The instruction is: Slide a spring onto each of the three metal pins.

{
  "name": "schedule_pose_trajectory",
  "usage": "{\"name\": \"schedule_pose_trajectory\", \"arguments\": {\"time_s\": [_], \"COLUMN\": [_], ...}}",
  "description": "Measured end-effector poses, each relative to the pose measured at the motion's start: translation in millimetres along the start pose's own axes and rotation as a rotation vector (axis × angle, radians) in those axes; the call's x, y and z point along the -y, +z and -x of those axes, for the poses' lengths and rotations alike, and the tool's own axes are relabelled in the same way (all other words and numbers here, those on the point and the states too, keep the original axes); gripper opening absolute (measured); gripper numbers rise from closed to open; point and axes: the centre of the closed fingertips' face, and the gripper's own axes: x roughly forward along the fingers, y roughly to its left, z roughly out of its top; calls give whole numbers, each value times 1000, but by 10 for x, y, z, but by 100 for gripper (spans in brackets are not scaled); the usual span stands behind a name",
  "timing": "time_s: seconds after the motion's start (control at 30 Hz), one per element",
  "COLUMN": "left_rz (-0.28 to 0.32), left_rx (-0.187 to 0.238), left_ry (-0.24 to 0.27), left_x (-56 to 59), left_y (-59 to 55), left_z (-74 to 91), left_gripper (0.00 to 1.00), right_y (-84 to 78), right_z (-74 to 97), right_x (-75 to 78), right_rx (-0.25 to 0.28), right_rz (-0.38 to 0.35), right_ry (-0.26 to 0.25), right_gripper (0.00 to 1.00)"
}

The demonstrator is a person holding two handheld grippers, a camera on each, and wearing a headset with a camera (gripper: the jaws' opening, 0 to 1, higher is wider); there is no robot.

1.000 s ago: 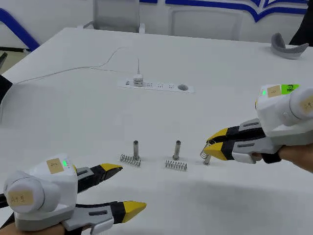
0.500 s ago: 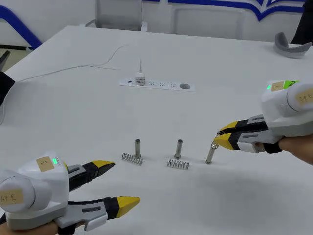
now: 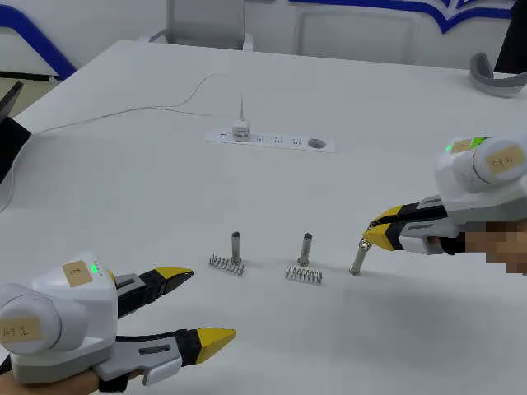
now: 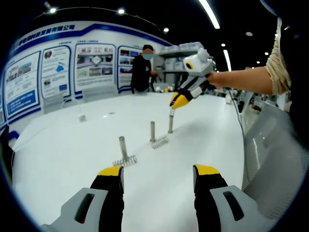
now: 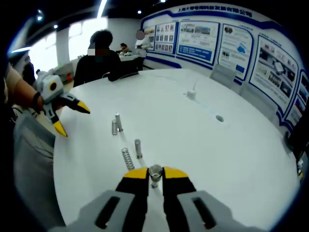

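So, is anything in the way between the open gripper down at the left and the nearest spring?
Nothing visible. Only bare table lies between the left gripper and the spring, which lies flat by the foot of the left pin.

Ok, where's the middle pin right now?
In the head view the middle pin stands upright between the left pin and the right pin, with a loose spring lying just in front of it.
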Motion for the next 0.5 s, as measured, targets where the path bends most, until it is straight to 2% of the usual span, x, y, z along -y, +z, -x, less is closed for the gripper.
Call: {"name": "schedule_pose_trajectory", "arguments": {"time_s": [0.5], "left_rz": [4], "left_rx": [-17], "left_ry": [-2], "left_x": [3], "left_y": [-20], "left_z": [18], "left_gripper": [57], "right_y": [-124], "right_z": [-157], "right_x": [8], "right_rx": [-25], "right_rz": [-18], "right_ry": [14], "right_gripper": [12]}}
